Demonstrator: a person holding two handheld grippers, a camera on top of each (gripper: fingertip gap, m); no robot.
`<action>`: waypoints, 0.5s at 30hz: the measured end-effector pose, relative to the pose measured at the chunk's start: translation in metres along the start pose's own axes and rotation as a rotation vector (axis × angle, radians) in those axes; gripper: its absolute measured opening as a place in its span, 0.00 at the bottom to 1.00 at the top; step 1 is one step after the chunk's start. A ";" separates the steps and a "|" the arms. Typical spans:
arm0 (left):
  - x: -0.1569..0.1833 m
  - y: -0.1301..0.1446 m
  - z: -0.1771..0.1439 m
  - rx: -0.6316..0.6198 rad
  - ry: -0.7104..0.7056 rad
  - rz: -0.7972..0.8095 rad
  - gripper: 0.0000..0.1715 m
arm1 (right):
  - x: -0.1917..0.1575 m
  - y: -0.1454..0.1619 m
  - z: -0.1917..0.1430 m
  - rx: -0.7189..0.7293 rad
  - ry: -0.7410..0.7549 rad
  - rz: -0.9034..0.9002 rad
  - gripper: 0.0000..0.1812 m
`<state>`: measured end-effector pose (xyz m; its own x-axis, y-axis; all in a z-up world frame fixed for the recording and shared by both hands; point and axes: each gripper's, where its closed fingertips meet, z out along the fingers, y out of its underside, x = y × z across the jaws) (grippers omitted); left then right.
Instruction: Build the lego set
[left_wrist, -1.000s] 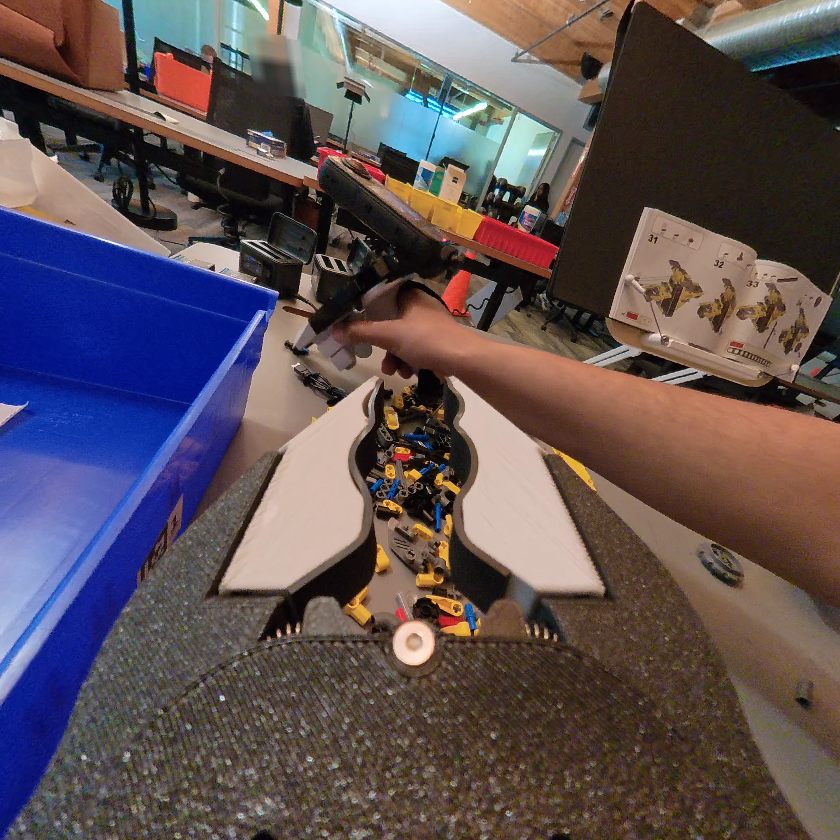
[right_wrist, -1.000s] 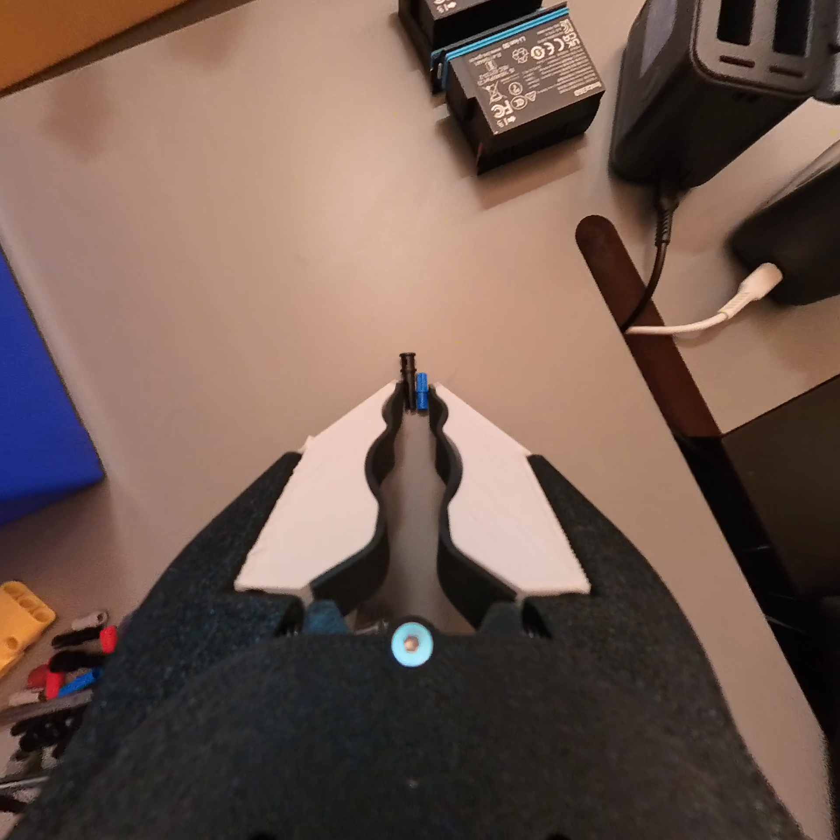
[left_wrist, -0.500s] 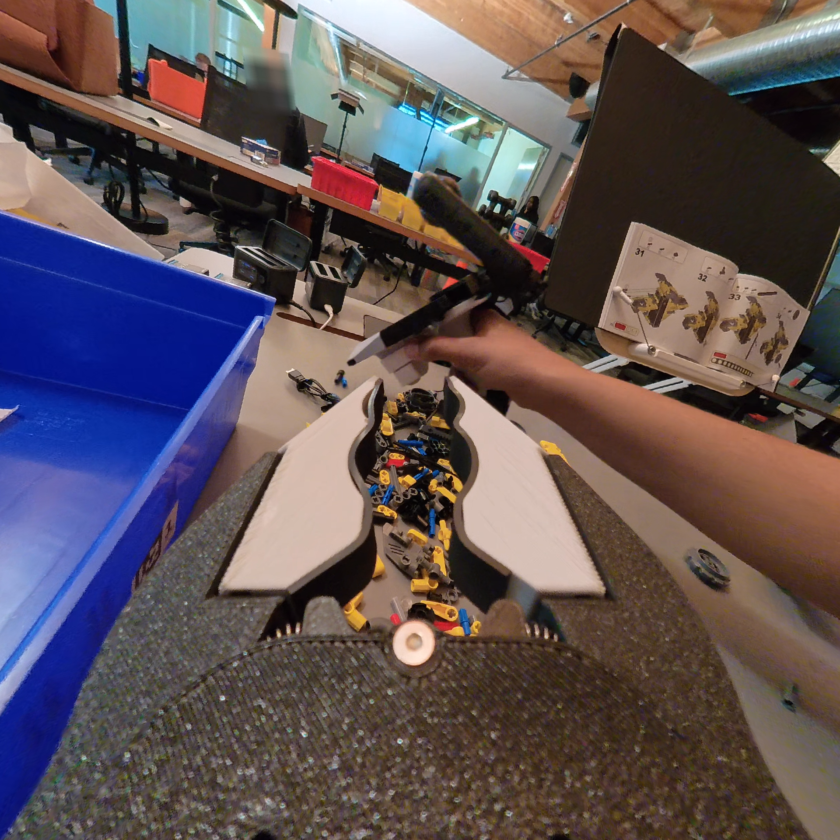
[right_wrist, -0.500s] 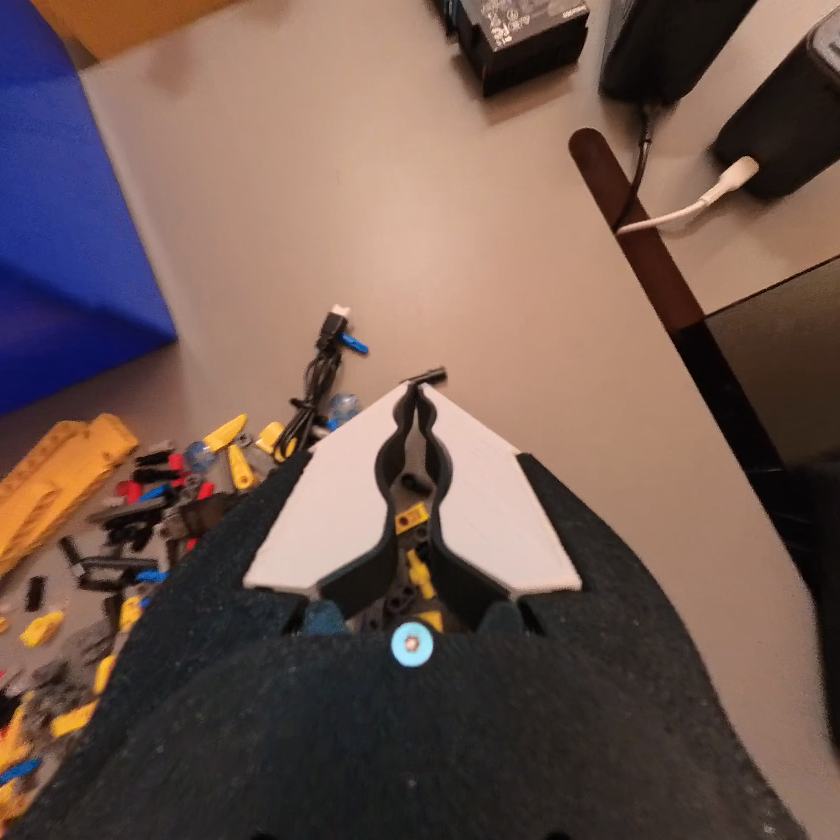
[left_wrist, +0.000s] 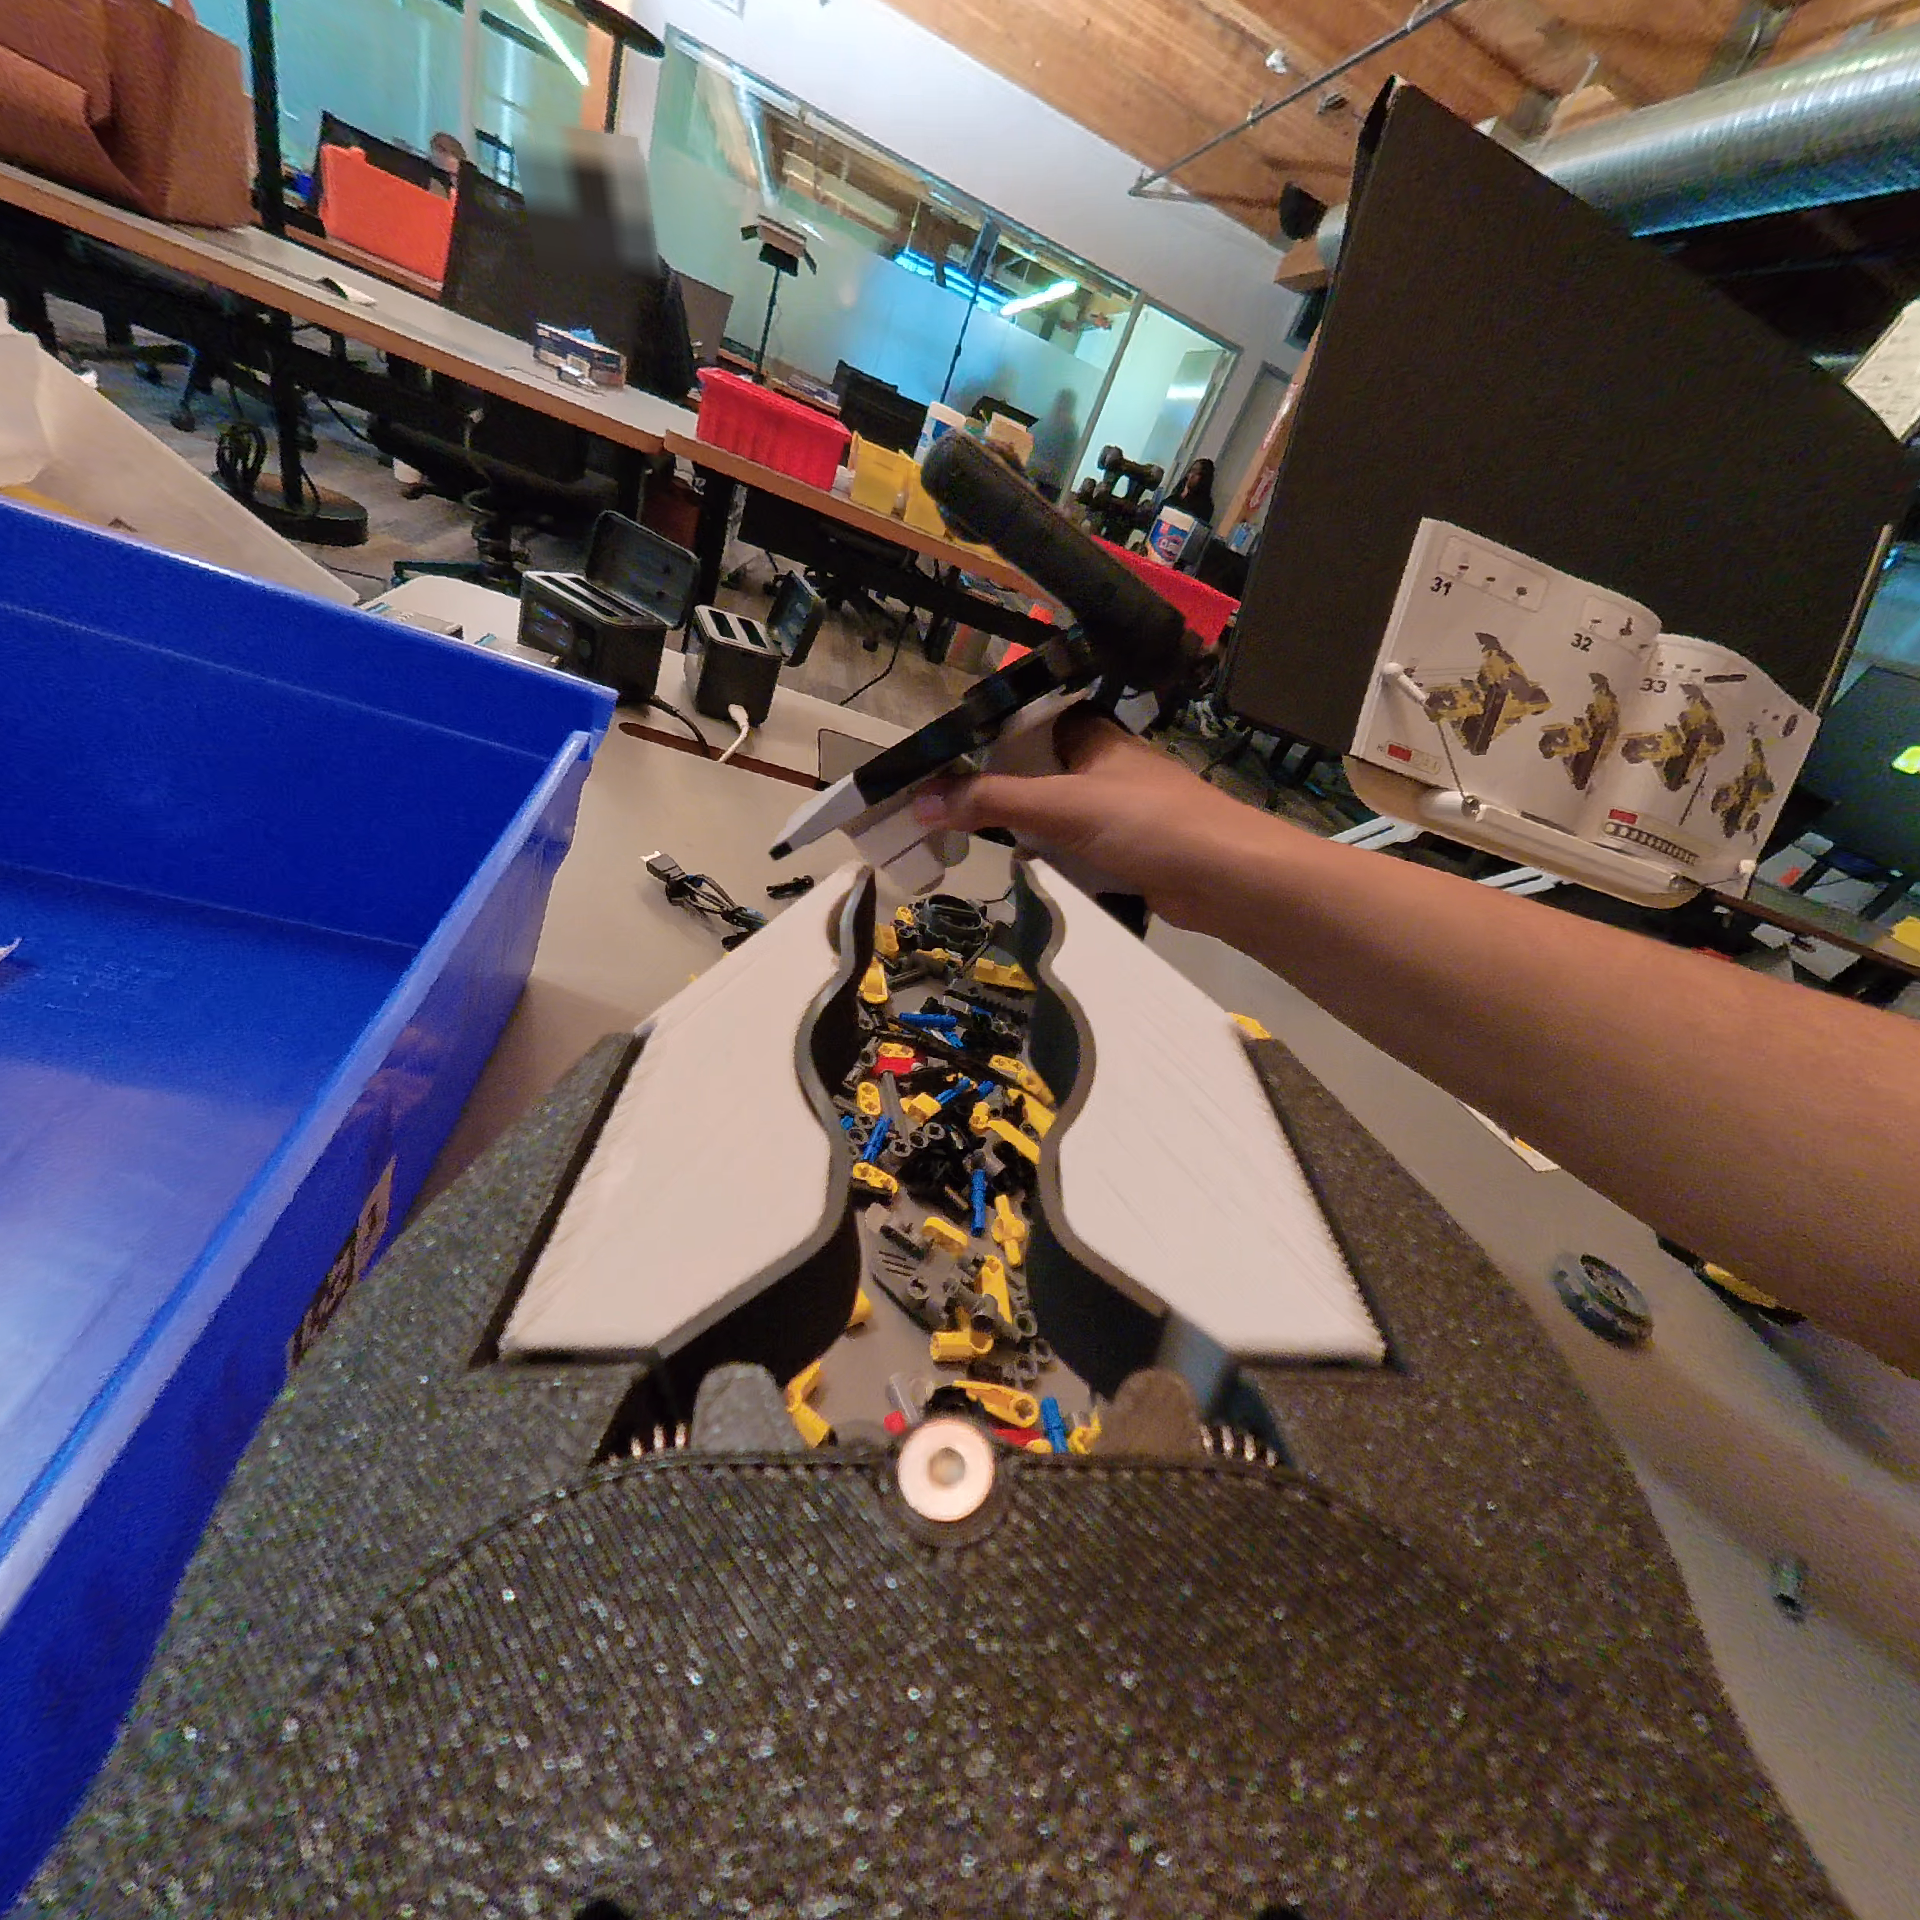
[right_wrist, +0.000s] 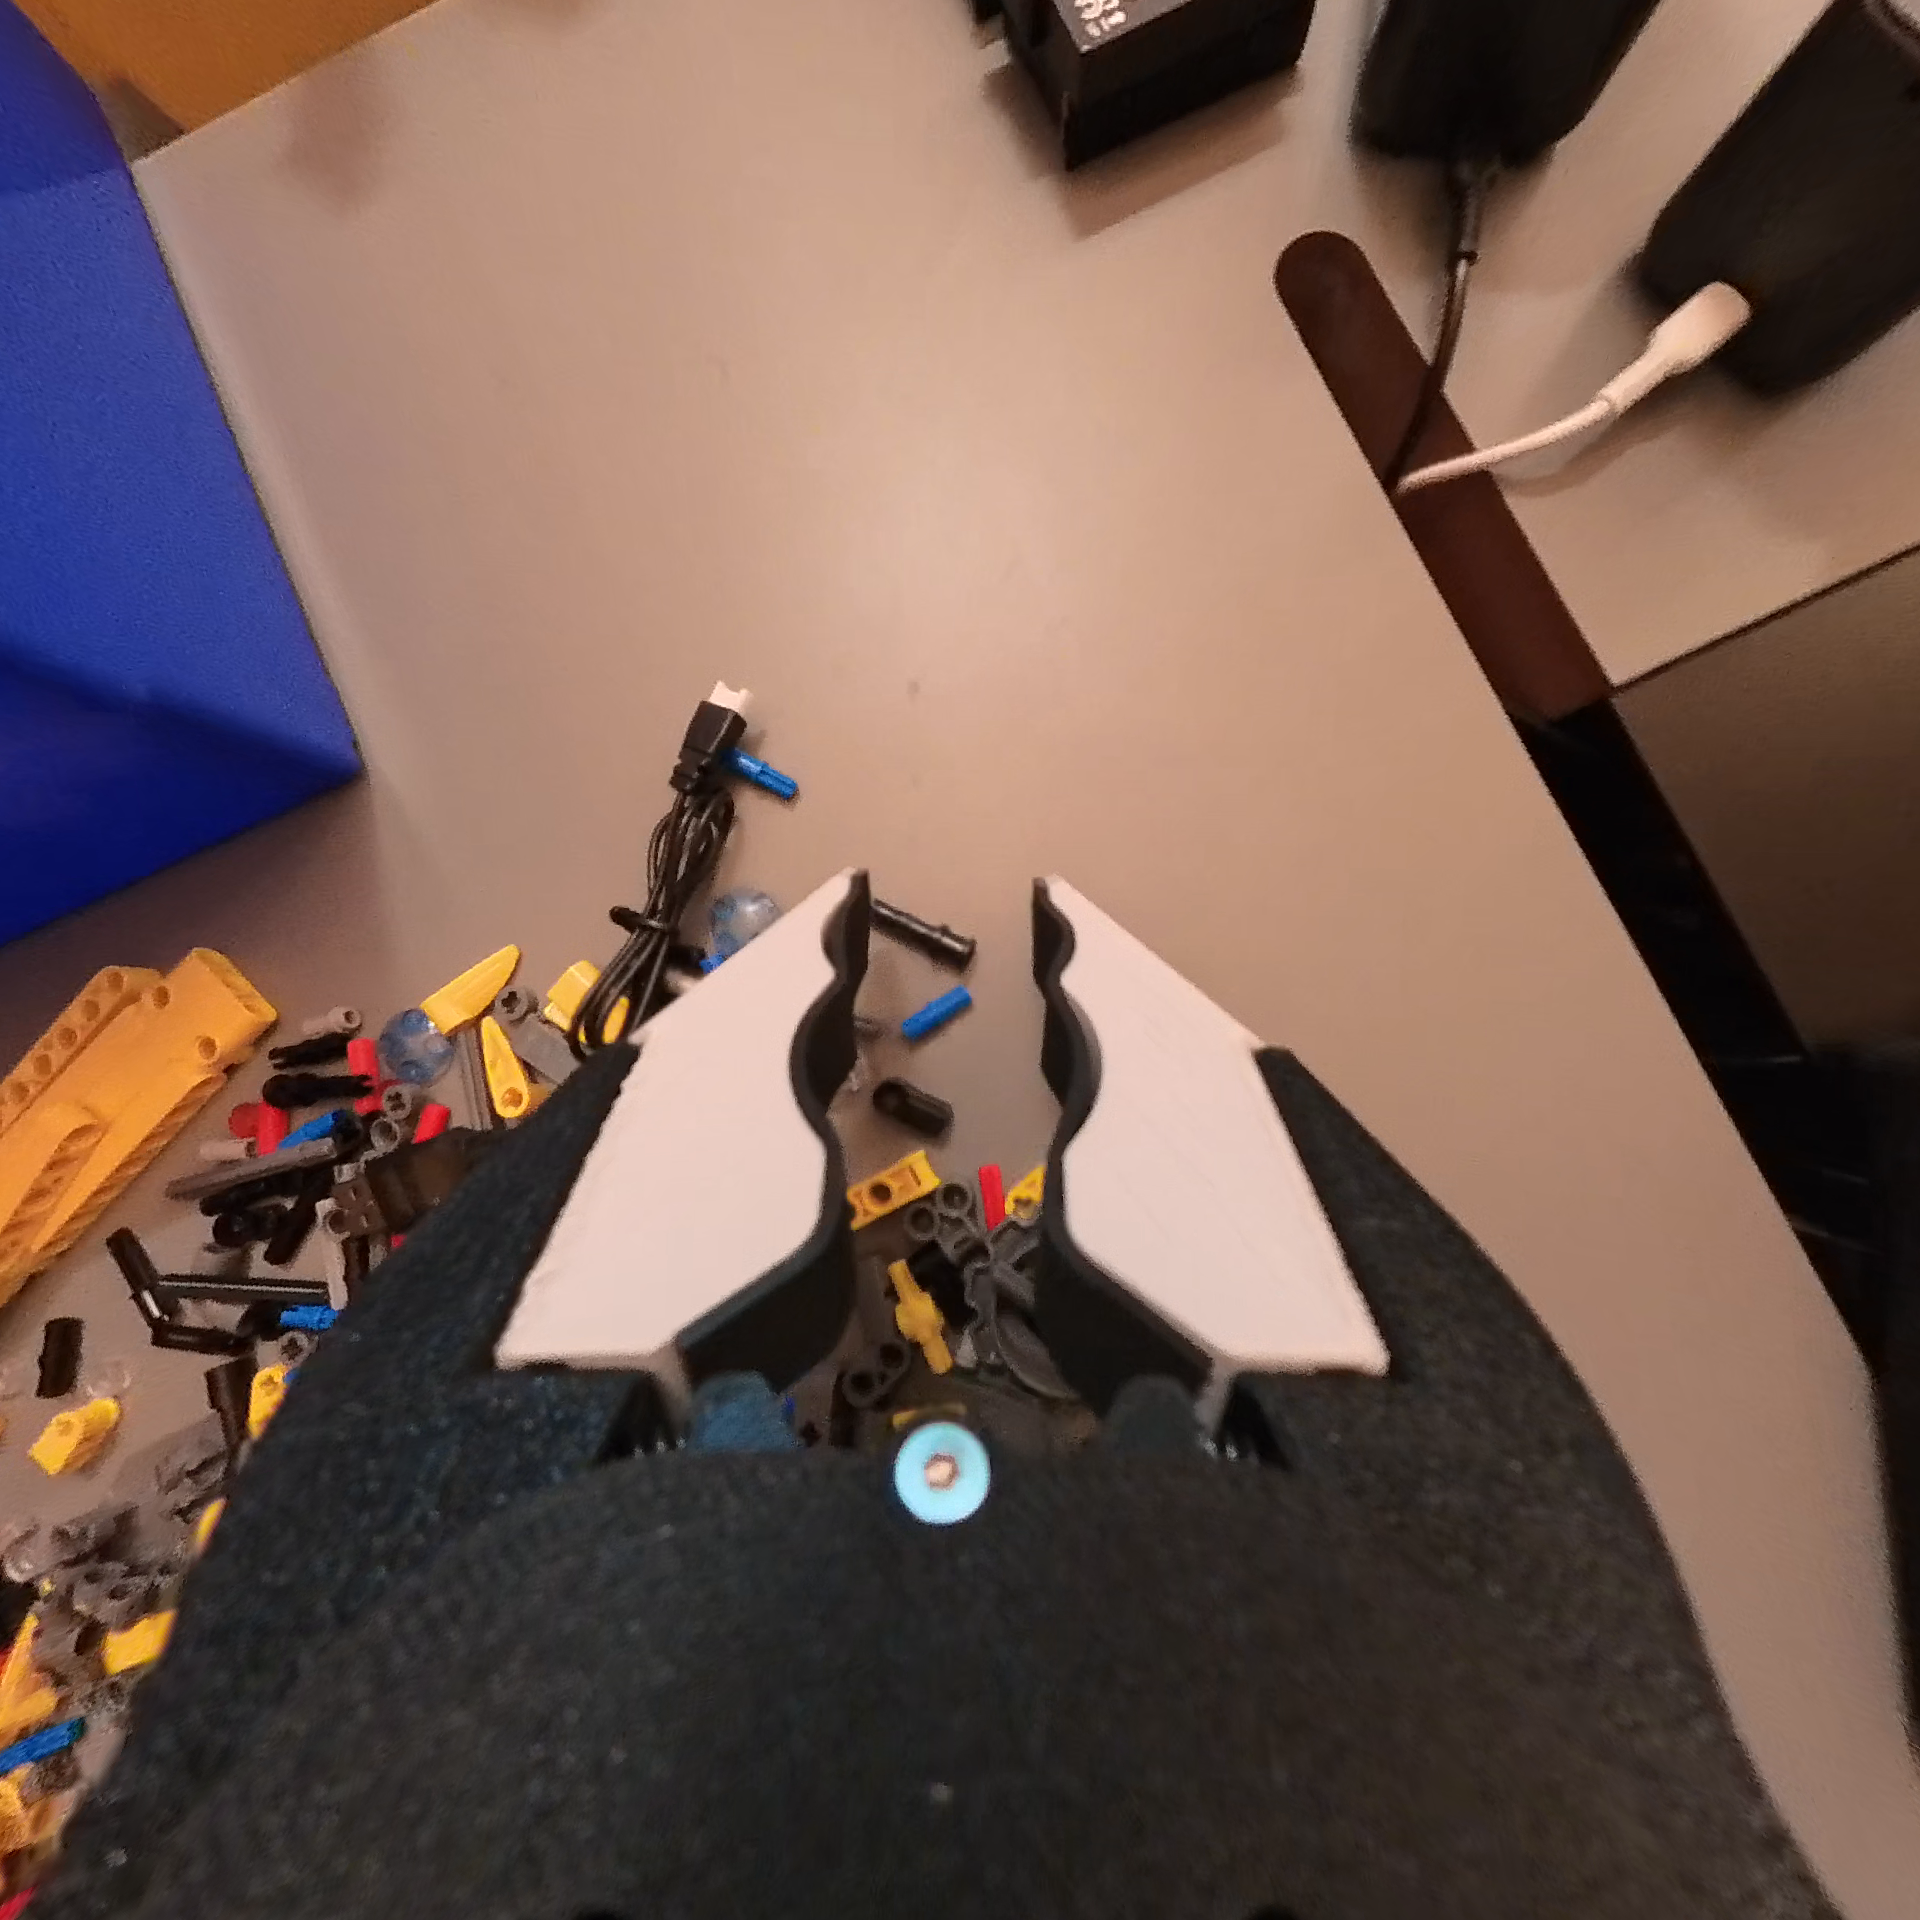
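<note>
Grey desk (right_wrist: 935, 468) carries a scatter of yellow, black, blue and red building pieces (left_wrist: 940, 1122). Right claw (right_wrist: 951, 896) hangs over them, spread wide and empty; a black pin (right_wrist: 920, 928) and blue pin (right_wrist: 935, 1013) lie between its fingers. Left claw (left_wrist: 940, 883) is likewise parted, empty. Blue bin (left_wrist: 208, 935) sits at nine o'clock.

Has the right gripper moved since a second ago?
Yes. The right gripper moved away from the black chargers toward the brick pile and opened.
</note>
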<state>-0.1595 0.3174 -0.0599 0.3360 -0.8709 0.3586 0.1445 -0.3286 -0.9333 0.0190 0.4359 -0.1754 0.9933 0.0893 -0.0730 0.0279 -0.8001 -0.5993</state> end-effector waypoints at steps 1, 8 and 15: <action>0.000 0.000 0.000 0.001 0.004 -0.004 0.13 | -0.002 -0.001 0.002 0.000 -0.010 -0.012 0.17; 0.003 -0.003 -0.001 0.017 0.022 -0.013 0.13 | 0.000 0.010 0.011 -0.068 0.035 -0.097 0.06; 0.003 -0.004 -0.001 0.024 0.027 -0.019 0.13 | -0.012 0.028 0.002 -0.112 0.017 -0.145 0.04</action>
<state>-0.1602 0.3159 -0.0548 0.3083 -0.8742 0.3751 0.1732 -0.3361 -0.9258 0.0080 0.4140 -0.1932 0.9797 0.1994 0.0221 0.1826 -0.8405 -0.5102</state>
